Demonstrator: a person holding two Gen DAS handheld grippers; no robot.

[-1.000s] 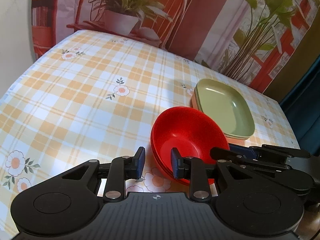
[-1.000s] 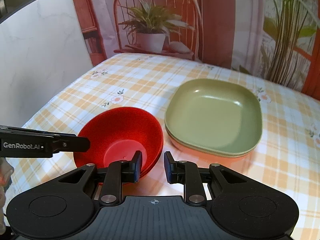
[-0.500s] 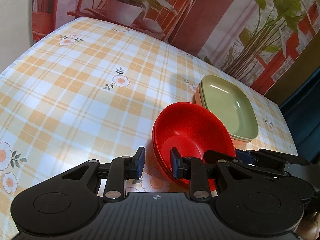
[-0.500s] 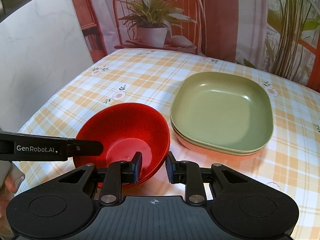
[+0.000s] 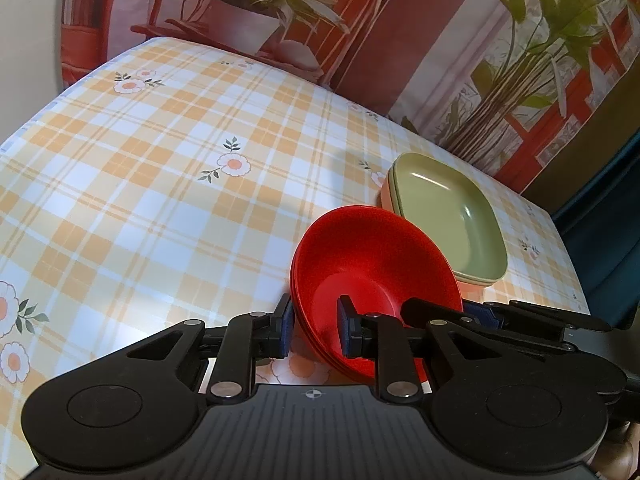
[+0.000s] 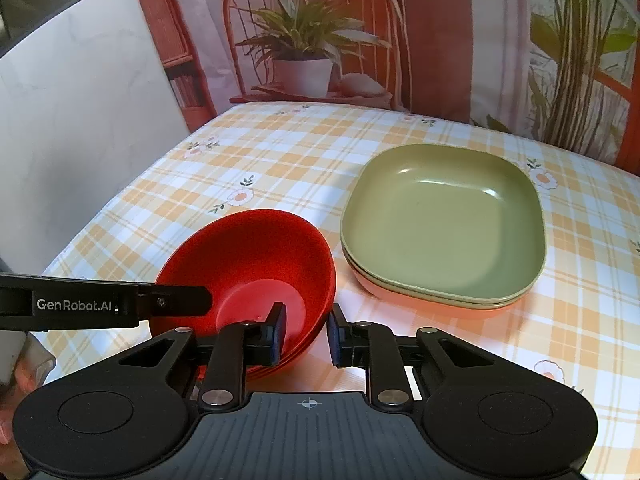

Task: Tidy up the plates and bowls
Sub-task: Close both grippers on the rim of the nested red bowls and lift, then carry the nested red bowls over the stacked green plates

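Observation:
A stack of red bowls (image 5: 372, 256) (image 6: 256, 264) sits on the checked tablecloth. Beside it stands a stack of square plates (image 5: 448, 216) (image 6: 440, 220), green on top and an orange one at the bottom. My left gripper (image 5: 314, 330) straddles the near-left rim of the red bowls, one finger outside and one inside, jaws a little apart. My right gripper (image 6: 306, 334) straddles the near-right rim of the same bowls in the same way. Whether either pad touches the rim is unclear.
The table (image 5: 160, 168) has an orange-and-white plaid cloth with flowers. A printed backdrop with plants and a chair (image 6: 312, 48) stands behind it. A white wall panel (image 6: 80, 120) borders the table's left side. The table's right edge (image 5: 568, 248) is near the plates.
Both grippers have moved in on the red bowls, so that each now has the rim between its fingers. The bowls and plates have stayed in place.

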